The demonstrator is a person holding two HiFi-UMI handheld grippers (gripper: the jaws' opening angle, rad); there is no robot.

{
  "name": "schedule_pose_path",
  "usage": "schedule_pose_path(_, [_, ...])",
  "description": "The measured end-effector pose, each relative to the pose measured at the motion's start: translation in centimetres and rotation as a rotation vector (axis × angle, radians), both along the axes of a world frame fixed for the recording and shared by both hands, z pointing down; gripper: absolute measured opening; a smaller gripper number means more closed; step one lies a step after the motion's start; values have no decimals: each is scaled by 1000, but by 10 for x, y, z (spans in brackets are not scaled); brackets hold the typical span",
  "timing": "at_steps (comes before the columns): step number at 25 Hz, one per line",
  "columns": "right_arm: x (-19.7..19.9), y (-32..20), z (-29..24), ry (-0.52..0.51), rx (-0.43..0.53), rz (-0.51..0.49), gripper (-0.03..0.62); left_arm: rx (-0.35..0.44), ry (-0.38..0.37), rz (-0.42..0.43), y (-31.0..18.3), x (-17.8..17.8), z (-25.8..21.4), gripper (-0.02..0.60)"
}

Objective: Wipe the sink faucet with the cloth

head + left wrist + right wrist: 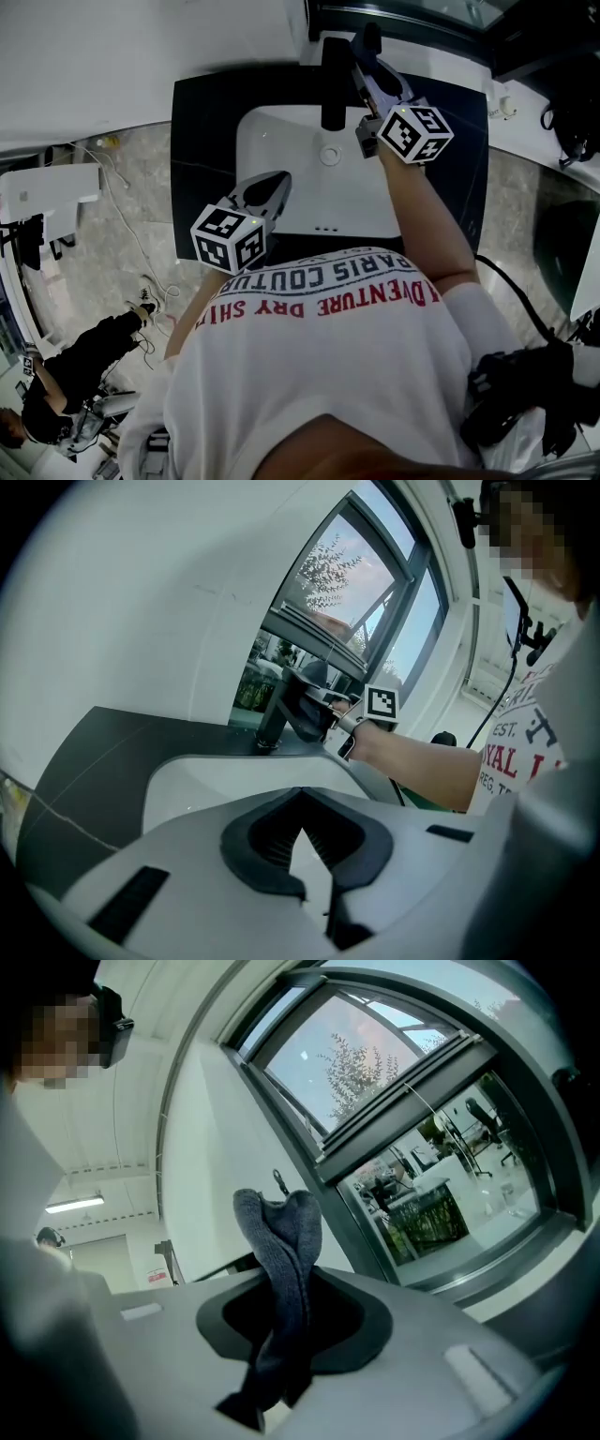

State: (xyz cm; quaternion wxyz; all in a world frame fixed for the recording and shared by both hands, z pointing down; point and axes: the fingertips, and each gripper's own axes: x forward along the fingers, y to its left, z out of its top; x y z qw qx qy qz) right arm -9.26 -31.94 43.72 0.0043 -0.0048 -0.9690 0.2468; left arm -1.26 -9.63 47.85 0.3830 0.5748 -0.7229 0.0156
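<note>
The black faucet (334, 82) stands at the back of the white sink (281, 141), which is set in a black counter (202, 141). My right gripper (364, 56) is just right of the faucet's top and is shut on the grey-blue cloth (368, 39). In the right gripper view the cloth (281, 1260) sticks up from between the jaws of that gripper (286, 1335), which points at a window. My left gripper (279, 180) hovers over the sink's front left, shut and holding nothing. From the left gripper (305, 841) I see the faucet (275, 714) with the right gripper (323, 719) beside it.
A window frame (403, 23) runs behind the counter. A small object (506, 105) lies on the white ledge at the right. Another person (84, 361) is on the floor at lower left, near a white table (52, 187). Black gear (525, 398) hangs at my right side.
</note>
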Motion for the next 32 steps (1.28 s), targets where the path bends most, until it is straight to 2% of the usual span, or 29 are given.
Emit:
schedule_pose_path(5, [-4, -1, 45, 143, -47, -11, 66, -14, 4, 3, 0, 0, 3, 2])
schedule_pose_path(10, [-3, 2, 88, 312, -45, -6, 67, -25, 3, 5, -1, -2, 6, 2])
schedule_pose_path(20, [-5, 2, 112, 441, -23, -18, 67, -37, -2, 31, -7, 1, 8, 2])
schedule_pose_path(23, [2, 0, 105, 413, -37, -12, 67, -32, -10, 35, -9, 1, 5, 2])
schedule_pose_path(26, [19, 1, 87, 312, -77, 20, 67, -26, -14, 36, -10, 0, 2, 2])
schedule_pose_path(32, [50, 31, 72, 108, -299, -18, 67, -27, -11, 45, -10, 2, 4, 2])
